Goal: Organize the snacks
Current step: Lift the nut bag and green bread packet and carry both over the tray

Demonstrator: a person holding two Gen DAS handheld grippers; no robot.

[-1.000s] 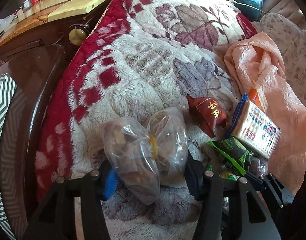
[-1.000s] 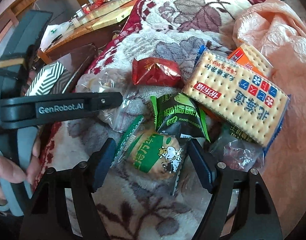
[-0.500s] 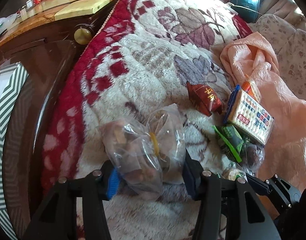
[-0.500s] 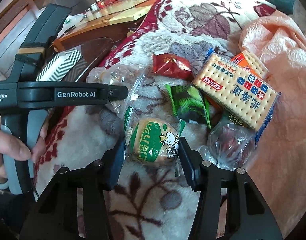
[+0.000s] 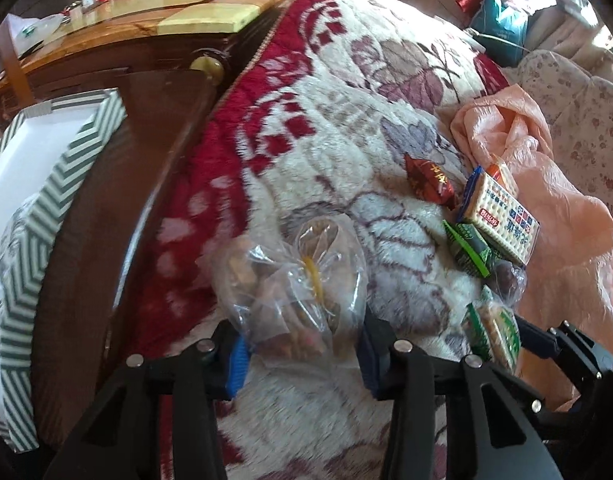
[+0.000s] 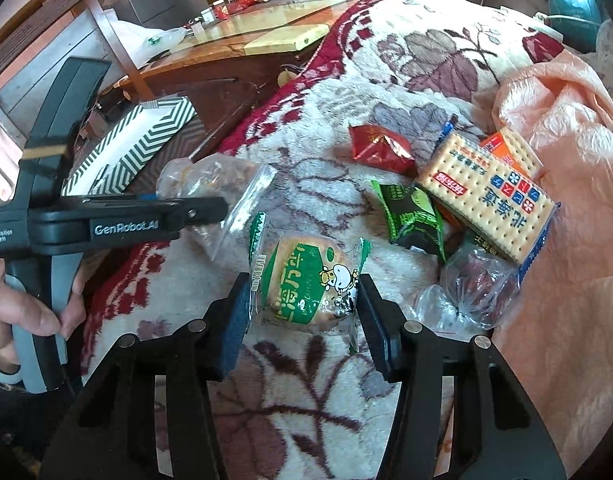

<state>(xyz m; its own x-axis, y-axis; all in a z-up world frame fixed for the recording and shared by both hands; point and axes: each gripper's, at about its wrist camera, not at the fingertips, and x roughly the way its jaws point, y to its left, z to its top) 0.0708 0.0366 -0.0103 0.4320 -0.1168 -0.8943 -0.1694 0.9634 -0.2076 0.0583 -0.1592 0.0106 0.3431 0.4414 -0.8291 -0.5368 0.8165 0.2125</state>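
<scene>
While both claws grip snacks, the striped box waits to the left.
The closing left claw pinches the clear bag; the right claw holds the green bun pack, farther away.

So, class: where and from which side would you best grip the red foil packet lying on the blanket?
Grip the red foil packet across its puffed middle, from above. It lies flat on the blanket, apart from the cracker pack, so both sides are free.
</scene>
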